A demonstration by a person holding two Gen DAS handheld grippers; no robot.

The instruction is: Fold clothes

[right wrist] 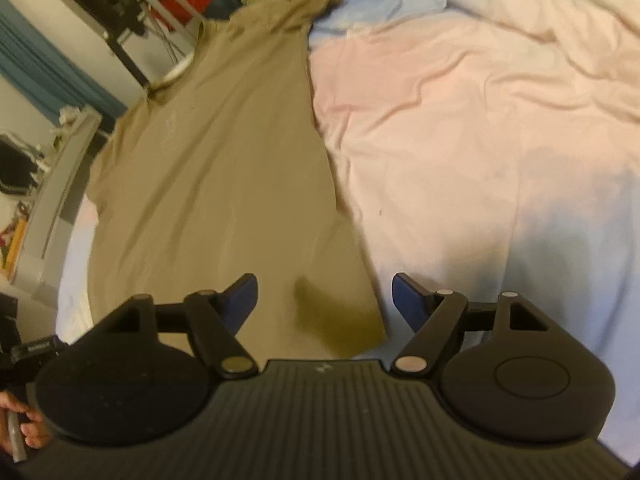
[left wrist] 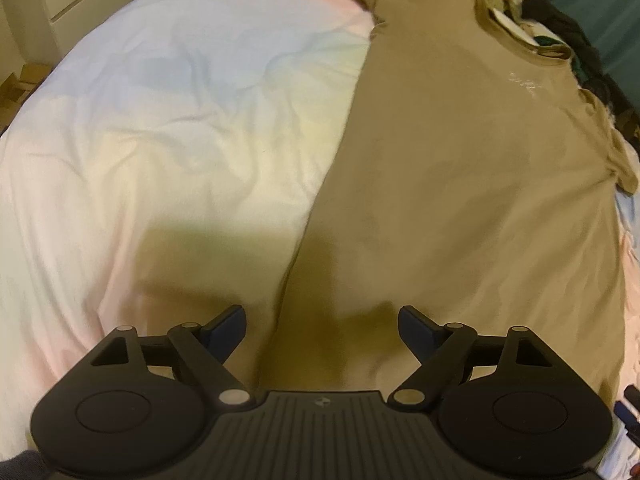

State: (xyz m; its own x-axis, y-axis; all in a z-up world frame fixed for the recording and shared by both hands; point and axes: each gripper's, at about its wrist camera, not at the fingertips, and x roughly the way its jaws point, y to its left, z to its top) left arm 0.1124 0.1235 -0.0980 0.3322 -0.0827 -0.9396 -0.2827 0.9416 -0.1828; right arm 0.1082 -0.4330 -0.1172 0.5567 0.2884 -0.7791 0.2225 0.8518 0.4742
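bed [left wrist: 160, 128]: pastel duvet | tan T-shirt [left wrist: 460, 168]: spread flat on it, collar far end | left gripper [left wrist: 322, 320]: fingers wide apart, empty, over shirt's hem | right gripper [right wrist: 325, 296]: fingers wide, empty, above shirt's bottom corner

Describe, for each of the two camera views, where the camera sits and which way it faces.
Left wrist: sits on the left gripper, looking steeply down at the tan cotton T-shirt on the pastel bedsheet; open jaws show.
Right wrist: sits on the right gripper, facing down over the shirt's hem corner; open jaws and a hand show.
Shared: shirt, sheet.
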